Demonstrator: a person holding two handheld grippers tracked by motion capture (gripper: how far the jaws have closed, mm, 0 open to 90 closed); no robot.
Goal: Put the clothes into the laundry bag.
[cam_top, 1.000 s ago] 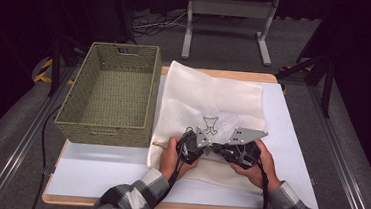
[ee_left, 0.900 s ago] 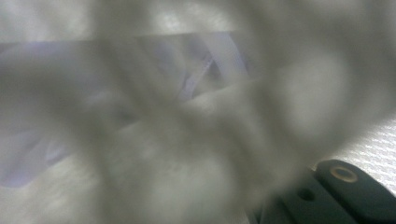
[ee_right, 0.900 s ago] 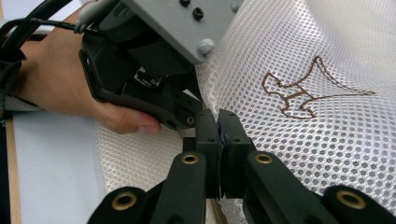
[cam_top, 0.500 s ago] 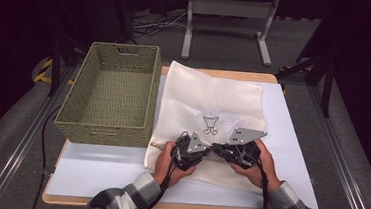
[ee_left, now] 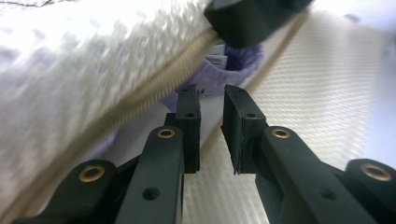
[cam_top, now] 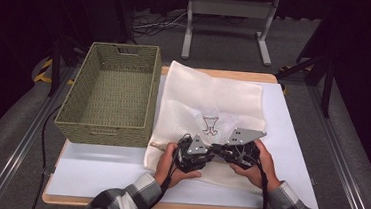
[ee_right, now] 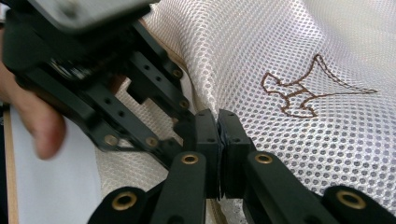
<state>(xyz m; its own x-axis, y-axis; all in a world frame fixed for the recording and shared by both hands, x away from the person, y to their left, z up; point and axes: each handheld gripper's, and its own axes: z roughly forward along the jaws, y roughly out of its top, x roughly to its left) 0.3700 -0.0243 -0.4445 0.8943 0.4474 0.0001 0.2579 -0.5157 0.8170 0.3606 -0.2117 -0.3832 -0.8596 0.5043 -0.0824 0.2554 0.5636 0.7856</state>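
The left hand-held gripper (ee_left: pixel 211 116) has just been opening, empty beside the zipper; the right hand-held gripper (ee_right: pixel 218 128) stays clamped on the mesh bag (cam_top: pixel 214 94).

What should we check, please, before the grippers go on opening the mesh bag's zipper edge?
1. Right gripper clamped on the mesh bag: ok, jaws shut with fabric pinched.
2. Left gripper grip: not ok, its jaws have just been opening and nothing is pressed between the pads.
3. Zipper within reach of the left gripper: ok, it runs just ahead of the jaws.
4. Purple item inside the bag free to come out: cannot tell.
5. Basket ready beside the bag: ok, upright, nothing seen inside.
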